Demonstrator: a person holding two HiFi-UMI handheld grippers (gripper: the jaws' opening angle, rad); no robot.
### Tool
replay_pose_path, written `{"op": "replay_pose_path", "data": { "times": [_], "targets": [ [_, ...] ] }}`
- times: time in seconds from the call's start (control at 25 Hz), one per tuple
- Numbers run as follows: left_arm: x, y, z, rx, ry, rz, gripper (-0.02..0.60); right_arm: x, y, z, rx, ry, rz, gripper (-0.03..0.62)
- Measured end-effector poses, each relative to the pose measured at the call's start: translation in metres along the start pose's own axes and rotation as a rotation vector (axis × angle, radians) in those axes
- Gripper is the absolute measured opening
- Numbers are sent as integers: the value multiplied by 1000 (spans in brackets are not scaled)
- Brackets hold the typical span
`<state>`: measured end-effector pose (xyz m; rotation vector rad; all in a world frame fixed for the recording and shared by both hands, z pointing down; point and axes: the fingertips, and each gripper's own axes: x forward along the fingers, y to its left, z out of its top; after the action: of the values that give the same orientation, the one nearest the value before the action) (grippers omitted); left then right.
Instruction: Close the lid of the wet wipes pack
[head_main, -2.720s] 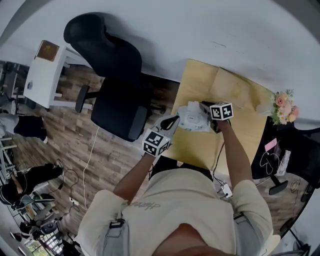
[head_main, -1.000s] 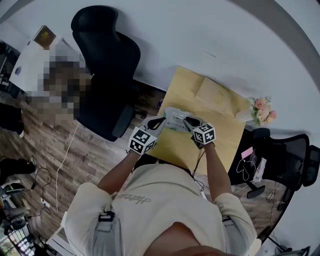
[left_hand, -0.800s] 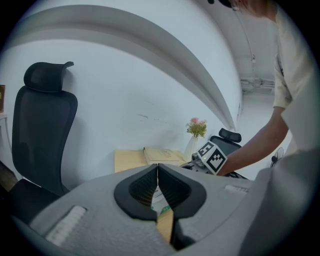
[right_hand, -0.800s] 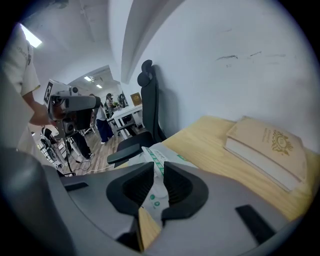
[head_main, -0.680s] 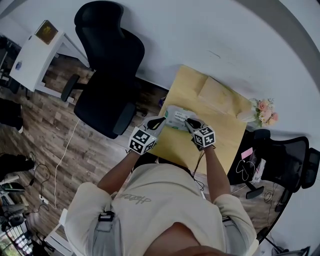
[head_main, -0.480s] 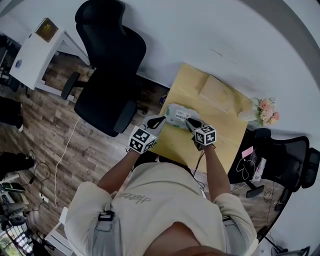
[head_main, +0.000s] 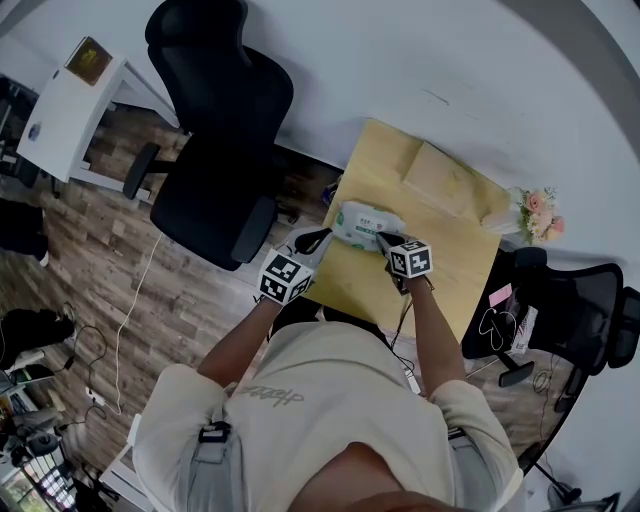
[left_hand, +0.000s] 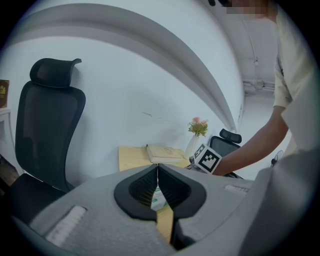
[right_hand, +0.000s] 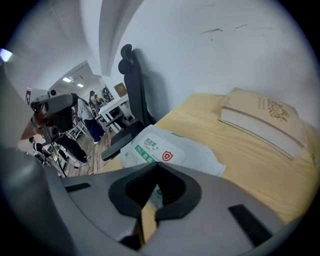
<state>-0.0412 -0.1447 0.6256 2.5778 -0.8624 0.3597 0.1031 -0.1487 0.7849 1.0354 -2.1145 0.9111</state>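
Left gripper (head_main: 322, 238) and right gripper (head_main: 383, 239) sit either side of the wet wipes pack (head_main: 364, 221) on the yellow table (head_main: 455, 255). Both sets of jaws are pressed together, gripping nothing. The lid (right_hand: 153, 148) lies flat.

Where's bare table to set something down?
Free: wood strip between wipes pack and book; the table from right tongs toward the flowers. Crowded: left edge, where left tongs and right tongs flank the pack.
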Motion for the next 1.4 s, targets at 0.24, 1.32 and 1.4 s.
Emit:
{"op": "replay_pose_path", "data": {
  "times": [0.24,1.32,1.4],
  "targets": [
    [4,1,-2,-3,-2,-15,18,4,0,0,19,66,-25,3],
    [13,19,10,-1,-8,-23,18,19,12,17,-127,212,-47,3],
    [13,20,9,-1,-7,-24,18,21,13,18,-139,227,-59,3]
  ]
}}
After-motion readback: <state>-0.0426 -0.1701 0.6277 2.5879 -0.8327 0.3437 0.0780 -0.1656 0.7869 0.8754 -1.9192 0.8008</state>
